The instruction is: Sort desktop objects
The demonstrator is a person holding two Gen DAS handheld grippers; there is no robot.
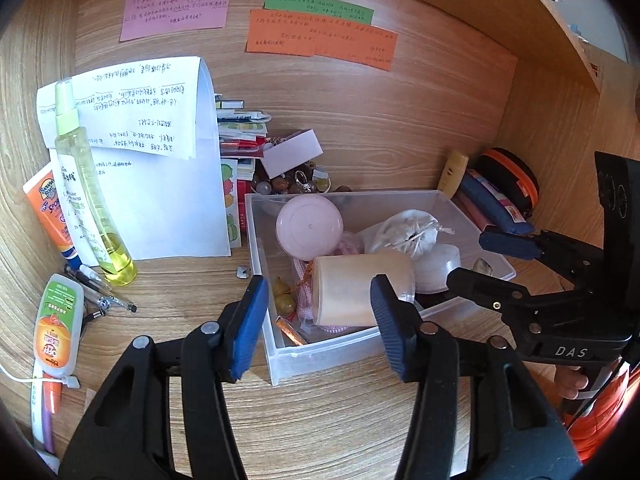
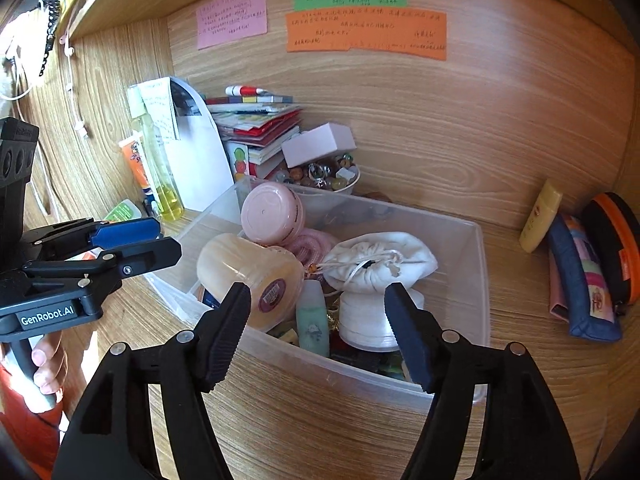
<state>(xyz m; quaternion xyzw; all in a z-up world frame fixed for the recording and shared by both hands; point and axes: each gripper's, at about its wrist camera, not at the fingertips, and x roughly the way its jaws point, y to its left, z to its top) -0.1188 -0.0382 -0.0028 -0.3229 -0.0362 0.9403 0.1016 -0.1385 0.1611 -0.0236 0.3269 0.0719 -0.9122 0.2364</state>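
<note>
A clear plastic bin (image 1: 280,360) (image 2: 482,280) stands on the wooden desk. It holds a pink round jar (image 1: 310,226) (image 2: 272,208), a peach jar (image 1: 352,292) (image 2: 248,272) lying on its side, a white drawstring pouch (image 1: 408,236) (image 2: 380,264), a white tub (image 2: 368,320) and a small green bottle (image 2: 314,316). My left gripper (image 1: 320,324) (image 2: 132,244) hovers open at the bin's near left side, the peach jar beyond its gap. My right gripper (image 2: 320,320) (image 1: 478,258) is open over the bin's right side, nothing between its pads.
Left of the bin are a yellow spray bottle (image 1: 92,200), an orange sunscreen tube (image 1: 48,208), a repellent bottle (image 1: 56,320), pens (image 1: 100,292) and papers (image 1: 160,160). Behind it are stacked books (image 2: 256,128) and a bowl of beads (image 2: 320,174). A yellow tube (image 2: 540,216) and pencil case (image 2: 584,280) lie right.
</note>
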